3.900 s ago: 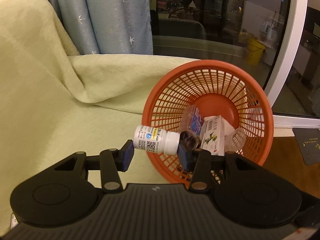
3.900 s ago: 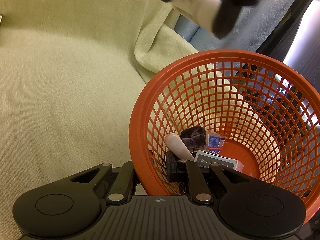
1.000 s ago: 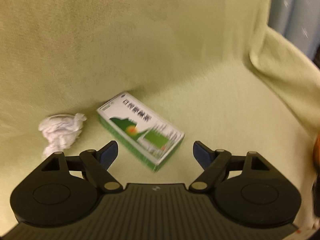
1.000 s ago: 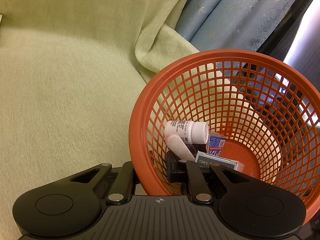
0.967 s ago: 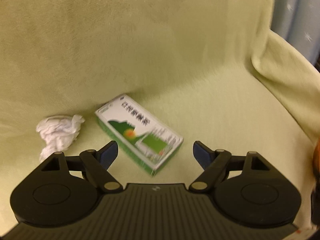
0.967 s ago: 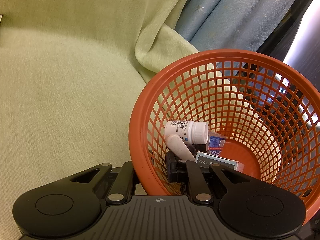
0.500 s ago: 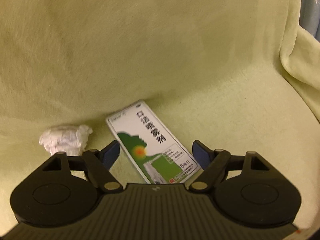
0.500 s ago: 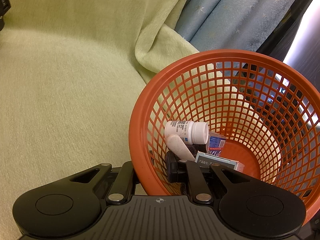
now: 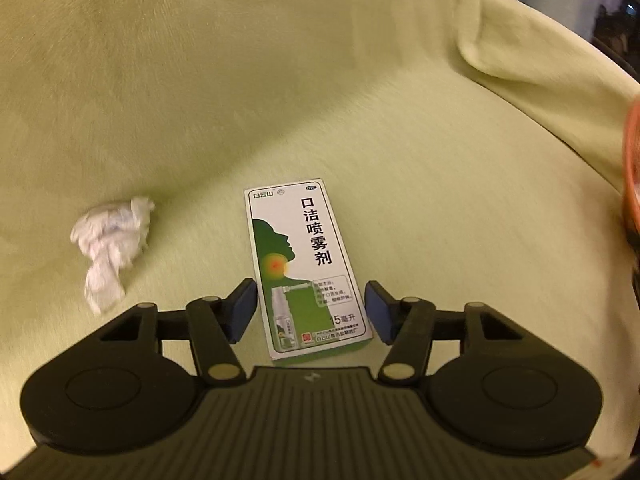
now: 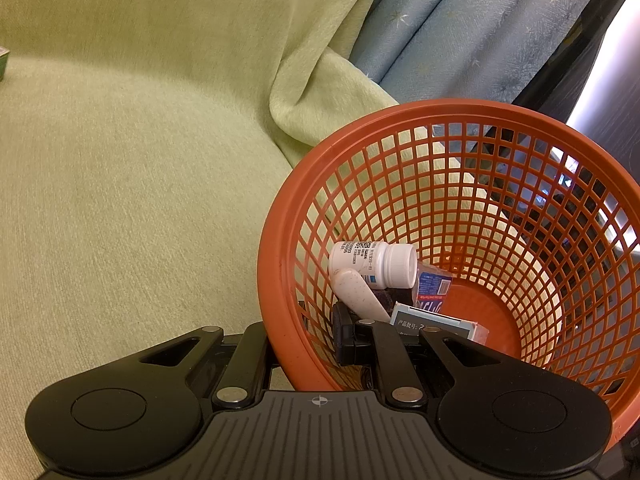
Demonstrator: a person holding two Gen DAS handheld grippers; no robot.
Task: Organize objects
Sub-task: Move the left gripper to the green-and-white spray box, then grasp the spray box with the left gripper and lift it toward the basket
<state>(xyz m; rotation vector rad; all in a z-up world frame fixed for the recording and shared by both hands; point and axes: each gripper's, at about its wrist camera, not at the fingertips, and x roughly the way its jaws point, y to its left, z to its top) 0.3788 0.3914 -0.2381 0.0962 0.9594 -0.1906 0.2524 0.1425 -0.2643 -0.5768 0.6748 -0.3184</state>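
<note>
**Left wrist view: jaws narrow on a spray box**

Left wrist camera shows the left gripper (image 9: 309,311) closing on a green-and-white spray box (image 9: 303,267) lying flat on the yellow-green sofa cover (image 9: 440,208) — the box sits between the blue pads (image 9: 244,308), neither yet pressing it; a crumpled tissue (image 9: 108,242) lies well to its left; the right gripper (image 10: 304,342) is clamped on the orange basket (image 10: 276,272) rim — a white bottle (image 10: 372,263) and cartons lie inside.
</note>
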